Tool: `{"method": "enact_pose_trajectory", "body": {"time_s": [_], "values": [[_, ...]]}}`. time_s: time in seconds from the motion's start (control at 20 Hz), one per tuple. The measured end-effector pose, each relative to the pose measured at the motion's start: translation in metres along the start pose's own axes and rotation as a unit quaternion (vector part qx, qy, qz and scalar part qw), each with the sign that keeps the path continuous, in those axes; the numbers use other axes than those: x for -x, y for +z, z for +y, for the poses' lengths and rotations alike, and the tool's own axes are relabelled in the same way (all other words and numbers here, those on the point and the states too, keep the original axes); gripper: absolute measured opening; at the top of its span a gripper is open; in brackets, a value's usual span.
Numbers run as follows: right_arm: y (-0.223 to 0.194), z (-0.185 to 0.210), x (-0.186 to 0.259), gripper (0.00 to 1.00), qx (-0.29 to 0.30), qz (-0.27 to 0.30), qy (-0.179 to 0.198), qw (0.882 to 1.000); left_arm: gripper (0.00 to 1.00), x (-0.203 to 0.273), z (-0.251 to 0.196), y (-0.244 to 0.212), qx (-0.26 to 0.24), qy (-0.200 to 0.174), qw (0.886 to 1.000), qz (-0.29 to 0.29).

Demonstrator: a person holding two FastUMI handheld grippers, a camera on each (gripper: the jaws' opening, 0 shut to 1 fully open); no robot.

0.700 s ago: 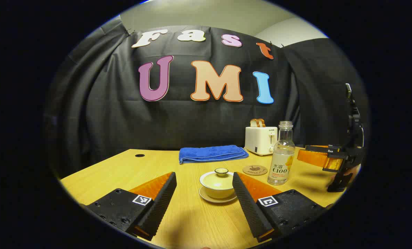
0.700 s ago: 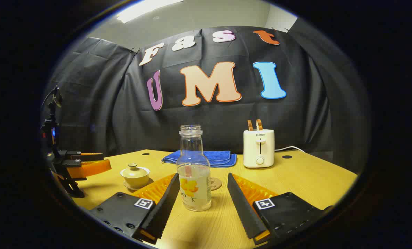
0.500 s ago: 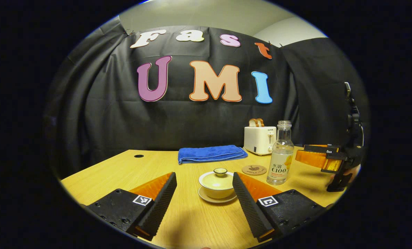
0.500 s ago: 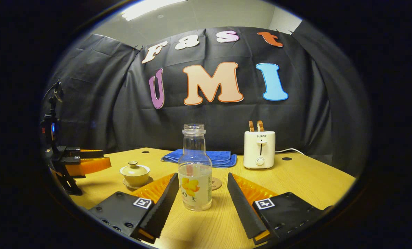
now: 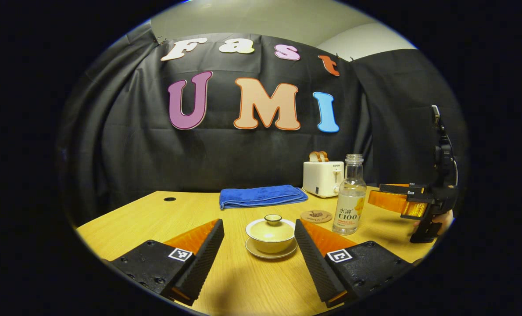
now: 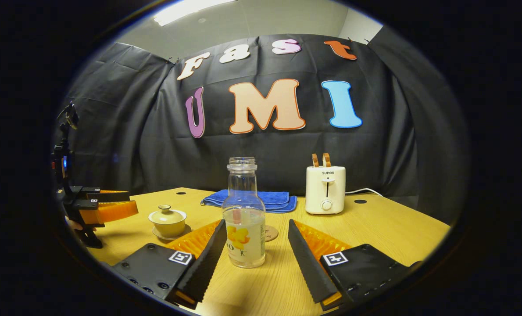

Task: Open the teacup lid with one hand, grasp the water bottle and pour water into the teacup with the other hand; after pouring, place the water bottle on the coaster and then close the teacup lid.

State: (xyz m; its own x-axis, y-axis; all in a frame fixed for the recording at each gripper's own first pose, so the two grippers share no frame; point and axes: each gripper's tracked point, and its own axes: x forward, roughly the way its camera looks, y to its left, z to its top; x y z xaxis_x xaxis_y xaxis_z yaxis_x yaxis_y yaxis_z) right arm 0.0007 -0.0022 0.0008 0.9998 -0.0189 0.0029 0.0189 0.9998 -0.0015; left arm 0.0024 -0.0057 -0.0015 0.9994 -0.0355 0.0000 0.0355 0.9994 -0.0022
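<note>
Left gripper [image 5: 259, 245]: fingers wide, holding nothing, straddling the line to the teacup [image 5: 270, 235] from the near side. Cup on its saucer, lid [image 5: 272, 224] on, knob up. Not yet touching; looks lined up for the lid lift, so the task is at its first step by this reckoning.

Right gripper [image 6: 254, 252]: fingers wide too, empty, bottle [image 6: 244, 224] standing upright between them, just ahead of the tips, apart from both. Placement reads as pre-grasp on the lower body, ready for pouring once the lid is off.

Beyond the bottle: coaster [image 5: 316, 216] flat on the table [image 5: 155, 219], near the cup and bottle, free for the set-down later. Farther back: blue towel [image 5: 261, 195], then toaster [image 5: 322, 177] by the wall.

View differences:
- Left gripper view: coaster whole, beside the bottle; right gripper side-on at far right, a bit of hand under it.
- Right gripper view: coaster mostly hidden behind the bottle; water level visible, bottle uncapped and partly full; toaster cord trailing right; left gripper at far left, cup just beyond its tips.

Risk guess: lid knob small, easy to miss.
</note>
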Motion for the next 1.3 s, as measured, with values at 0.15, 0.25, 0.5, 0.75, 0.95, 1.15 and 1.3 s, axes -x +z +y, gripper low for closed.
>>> {"method": "enact_pose_trajectory", "body": {"time_s": [0.15, 0.25, 0.5, 0.75, 0.95, 1.15, 1.3], "values": [[0.001, 0.0, 0.0, 0.91, 0.0, 0.0, 0.0, 1.0, 0.95, -0.001, 0.006, 0.001, 0.0, 0.019, 1.0, 0.0], [0.001, 0.0, 0.001, 0.91, 0.0, 0.0, 0.0, 1.0, 0.94, -0.001, 0.001, 0.001, 0.0, 0.008, 1.0, -0.002], [0.0, 0.0, 0.0, 0.92, 0.0, 0.0, 0.0, 1.0, 0.95, -0.01, 0.0, 0.001, 0.0, 0.008, 1.0, 0.001], [0.001, 0.0, 0.0, 0.92, 0.0, 0.0, 0.001, 1.0, 0.95, -0.026, -0.007, -0.001, 0.0, -0.004, 1.0, 0.004], [0.001, 0.003, 0.0, 0.91, 0.0, 0.0, 0.008, 1.0, 0.95, -0.041, -0.01, -0.005, -0.001, -0.012, 1.0, 0.018], [0.001, 0.002, 0.0, 0.96, 0.0, 0.0, 0.008, 1.0, 0.95, -0.058, -0.016, -0.011, -0.002, -0.021, 0.999, 0.036], [0.001, 0.001, -0.001, 0.96, 0.0, 0.0, 0.007, 1.0, 0.95, -0.067, -0.018, -0.018, -0.001, -0.028, 0.998, 0.054]]}}
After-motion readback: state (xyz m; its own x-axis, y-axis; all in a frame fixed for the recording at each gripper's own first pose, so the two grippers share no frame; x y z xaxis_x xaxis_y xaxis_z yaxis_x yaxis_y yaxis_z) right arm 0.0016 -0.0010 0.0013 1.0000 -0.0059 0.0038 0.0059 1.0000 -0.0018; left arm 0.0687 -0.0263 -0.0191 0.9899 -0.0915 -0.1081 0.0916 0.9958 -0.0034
